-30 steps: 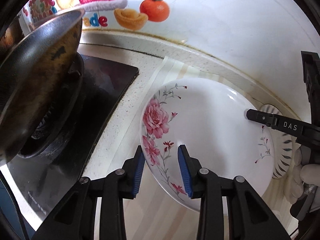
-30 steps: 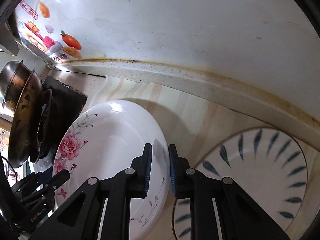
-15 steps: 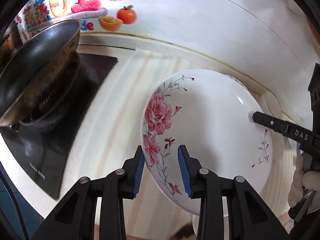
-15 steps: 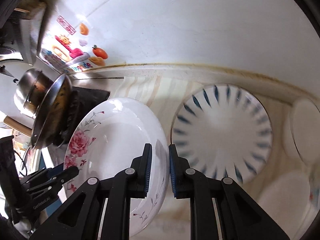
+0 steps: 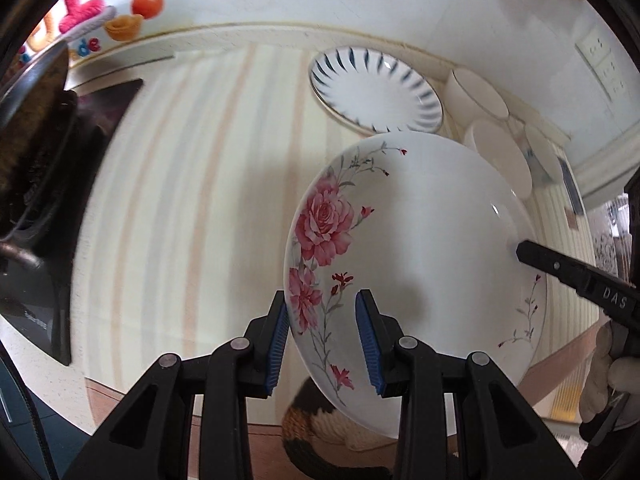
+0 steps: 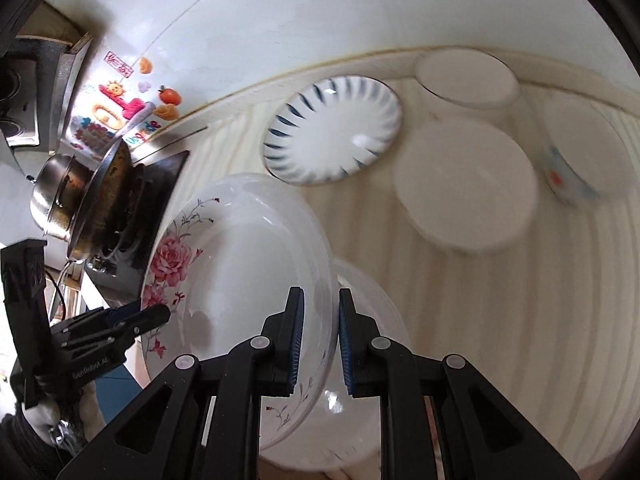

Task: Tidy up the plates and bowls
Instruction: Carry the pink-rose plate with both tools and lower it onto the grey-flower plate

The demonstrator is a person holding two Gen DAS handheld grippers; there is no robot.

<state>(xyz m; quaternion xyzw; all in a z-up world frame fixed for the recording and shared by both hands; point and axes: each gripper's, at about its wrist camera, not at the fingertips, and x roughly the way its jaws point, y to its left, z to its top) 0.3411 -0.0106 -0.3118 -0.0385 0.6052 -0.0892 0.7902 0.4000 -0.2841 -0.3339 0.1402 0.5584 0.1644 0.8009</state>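
While both clasp the floral plate point(image 5: 420, 264), left gripper point(image 5: 322, 334) and right gripper point(image 6: 319, 334) hold it aloft.

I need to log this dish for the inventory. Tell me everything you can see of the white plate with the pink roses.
The white glossy plate with pink roses looks ceramic, shallow and round, with thin flower sprigs on its far rim. It is held off the striped counter, tilted. The left gripper straddles its rose-side rim, and the right gripper is shut on the opposite rim.

A white rose-painted plate point(image 5: 416, 264) hangs tilted above the counter point(image 5: 192, 208). Behind it lie a blue-streaked plate point(image 6: 332, 128) and three pale bowls point(image 6: 464, 188).
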